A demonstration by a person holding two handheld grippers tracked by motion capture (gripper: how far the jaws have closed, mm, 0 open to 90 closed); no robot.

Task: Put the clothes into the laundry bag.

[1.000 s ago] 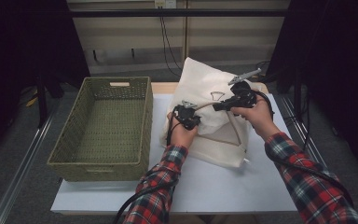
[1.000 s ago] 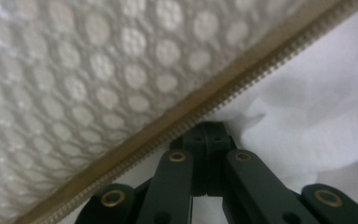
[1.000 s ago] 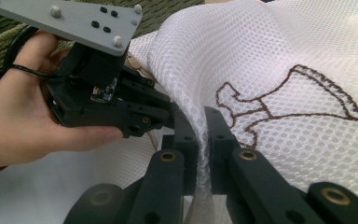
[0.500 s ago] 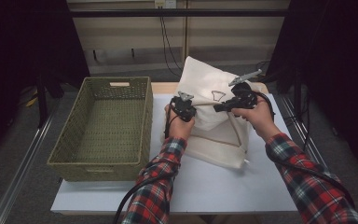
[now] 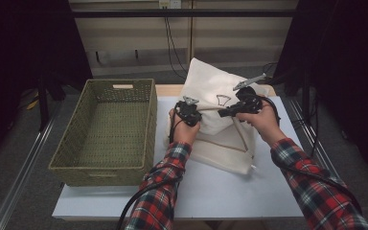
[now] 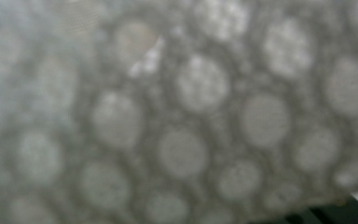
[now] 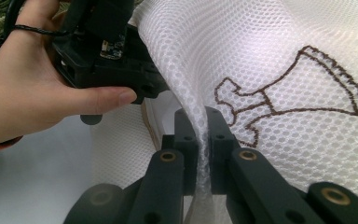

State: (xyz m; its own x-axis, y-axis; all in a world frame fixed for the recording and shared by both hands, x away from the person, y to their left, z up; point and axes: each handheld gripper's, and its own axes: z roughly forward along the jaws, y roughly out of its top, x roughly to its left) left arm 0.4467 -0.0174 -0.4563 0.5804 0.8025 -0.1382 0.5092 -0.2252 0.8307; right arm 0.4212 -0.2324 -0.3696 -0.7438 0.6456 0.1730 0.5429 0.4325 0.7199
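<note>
On the right half of the white tabletop (image 5: pixel 211 191), a white mesh bag (image 5: pixel 211 93) is held up by both grippers, its upper part lifted and tented, its lower part lying slack on the surface beside the woven basket (image 5: pixel 106 127). Right gripper (image 7: pixel 203 140): jaws clenched on a pinched fold of the mesh, fabric squeezed thin between the two black pads. Left gripper (image 5: pixel 188 111): seen in the high view at the bag's left edge, gripping the mesh there; its own camera is pressed against blurred netting, so the jaws cannot be seen directly, but they read as clamped shut on the cloth. Step in hand, by my judgement: bag grasped at two points and raised, likely ahead of carrying it over to the basket, which stands empty just to the left. Next move would call for both hands travelling together, keeping the span taut enough that the trailing lower part clears the basket rim. Material: fine honeycomb netting, soft, semi-sheer, drapes and folds readily; a brown stitched outline figure (image 7: pixel 298 88) on the face; a tan band along an edge lower down. Basket: stiff green-brown weave, rectangular, with a handle slot in its far wall.
</note>
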